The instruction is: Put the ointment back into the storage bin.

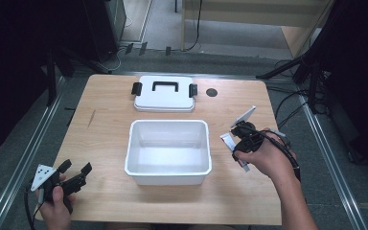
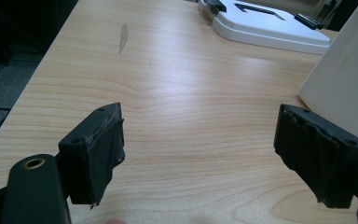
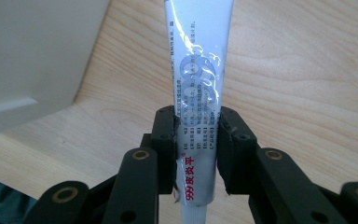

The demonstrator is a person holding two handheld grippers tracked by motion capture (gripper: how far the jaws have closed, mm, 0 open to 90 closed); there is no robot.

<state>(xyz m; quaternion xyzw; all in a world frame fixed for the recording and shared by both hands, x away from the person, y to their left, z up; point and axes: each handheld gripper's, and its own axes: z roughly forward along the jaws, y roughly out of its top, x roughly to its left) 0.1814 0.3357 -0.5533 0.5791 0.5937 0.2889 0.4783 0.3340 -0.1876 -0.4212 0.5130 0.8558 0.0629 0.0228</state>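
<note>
A: At the table's near-left corner, the left gripper (image 1: pixel 75 173) hovers low over bare wood, jaws spread wide, nothing between them. Its own view shows both pads clear of the box wall, which stands close off the right-hand pad.

B: Risk there?

A: Small. If that hand drifts toward the middle, the open jaw could nudge the white box (image 1: pixel 168 151) and slide it. The box is open and looks light, so a bump would likely shift it off line.

B: The lid?

A: The lid (image 1: pixel 164 93) lies flat behind the box, handle up, well apart from both hands. No trouble unless the box gets pushed back into it.

B: And right of the box?

A: The right gripper (image 3: pixel 196 140) is clamped on the tube (image 3: pixel 198 84), a white ointment tube with printed text. It is held just beside the box's right wall, above the tabletop, not yet over the opening.

B: Grip sound?

A: Doubtful. The jaws pinch it near the cap end, with most of the length sticking out past them. The body is glossy and soft, so it could swivel or slip in the pinch. Squeezing harder may dent it.

B: Worst case?

A: My judgement: the long free end catches the box rim on the way across, and the tube twists out, dropping on the table instead of inside.
</note>
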